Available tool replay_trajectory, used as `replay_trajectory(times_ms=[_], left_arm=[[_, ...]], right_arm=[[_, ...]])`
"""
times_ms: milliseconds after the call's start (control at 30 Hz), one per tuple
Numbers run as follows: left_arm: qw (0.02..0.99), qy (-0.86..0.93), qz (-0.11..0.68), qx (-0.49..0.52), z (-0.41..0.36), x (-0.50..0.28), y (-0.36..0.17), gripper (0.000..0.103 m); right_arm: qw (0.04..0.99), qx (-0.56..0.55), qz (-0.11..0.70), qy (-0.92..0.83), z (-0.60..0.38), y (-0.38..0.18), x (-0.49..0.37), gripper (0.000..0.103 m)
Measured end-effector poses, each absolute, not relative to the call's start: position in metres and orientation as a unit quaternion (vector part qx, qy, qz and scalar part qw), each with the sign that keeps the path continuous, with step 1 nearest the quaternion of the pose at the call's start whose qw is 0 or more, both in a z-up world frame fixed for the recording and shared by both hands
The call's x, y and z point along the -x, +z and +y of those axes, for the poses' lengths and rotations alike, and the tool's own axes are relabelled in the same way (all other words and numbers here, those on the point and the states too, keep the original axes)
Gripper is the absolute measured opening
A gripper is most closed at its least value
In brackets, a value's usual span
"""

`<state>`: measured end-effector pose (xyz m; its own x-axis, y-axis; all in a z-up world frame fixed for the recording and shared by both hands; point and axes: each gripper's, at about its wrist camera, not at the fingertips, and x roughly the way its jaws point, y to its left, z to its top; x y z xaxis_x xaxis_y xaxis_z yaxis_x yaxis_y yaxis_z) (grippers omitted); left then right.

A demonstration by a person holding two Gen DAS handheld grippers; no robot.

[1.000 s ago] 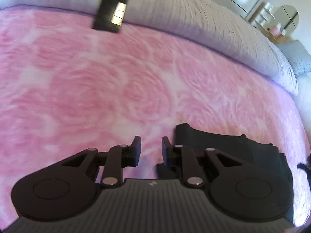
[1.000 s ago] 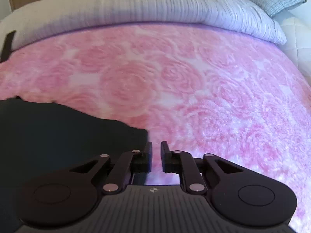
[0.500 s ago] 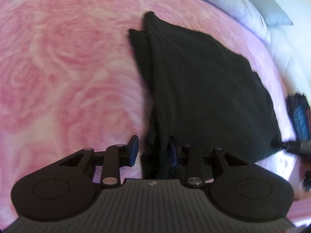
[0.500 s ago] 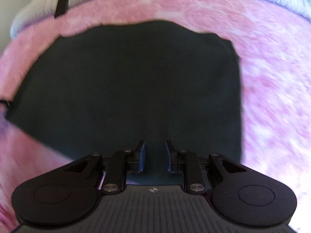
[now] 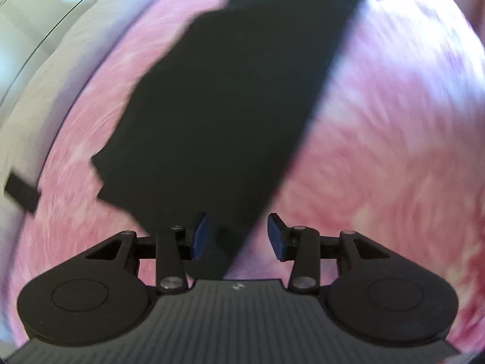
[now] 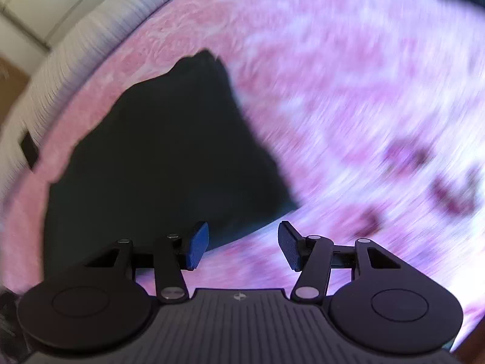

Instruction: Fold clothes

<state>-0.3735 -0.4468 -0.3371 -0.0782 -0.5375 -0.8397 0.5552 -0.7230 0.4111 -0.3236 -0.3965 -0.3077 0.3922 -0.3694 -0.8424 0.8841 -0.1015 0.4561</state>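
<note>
Black garment (image 5: pixel 221 115) lies flat on pink rose-print blanket (image 5: pixel 379 151), folded to a compact slab w/ one long straight edge and a ragged, stepped opposite edge. In right wrist view it (image 6: pixel 169 163) tapers to a point at far end. Both views blurred; fabric detail unclear.

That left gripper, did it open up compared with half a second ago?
Yes. The left gripper has spread wide; its blue pads no longer pinch the black garment lying on the pink blanket.

Bed under pink rose blanket (image 5: pixel 379 151), folded black garment (image 5: pixel 230 106) flat on it
</note>
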Motion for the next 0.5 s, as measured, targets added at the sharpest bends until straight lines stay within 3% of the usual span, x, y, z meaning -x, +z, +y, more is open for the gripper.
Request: replay_trajectory(times_ms=[167, 233, 267, 367, 500], left_arm=[[0.366, -0.679, -0.121, -0.625, -0.438, 0.383, -0.375, 0.041], [0.366, -0.661, -0.144, -0.639, -0.445, 0.382, -0.383, 0.025], [0.366, -0.651, -0.147, -0.648, -0.449, 0.382, -0.385, 0.01], [0.367, -0.646, -0.136, -0.655, -0.454, 0.384, -0.383, 0.006], [0.363, -0.65, -0.123, -0.656, -0.438, 0.394, -0.357, 0.005]], right_arm=[[0.603, -0.596, 0.101, -0.52, -0.397, -0.341, 0.334, 0.057], [0.592, -0.606, 0.055, -0.528, -0.399, -0.345, 0.339, 0.056], [0.586, -0.611, 0.039, -0.53, -0.4, -0.347, 0.342, 0.054], [0.563, -0.632, 0.032, -0.531, -0.409, -0.353, 0.356, 0.011], [0.586, -0.607, 0.089, -0.529, -0.414, -0.328, 0.383, 0.001]])
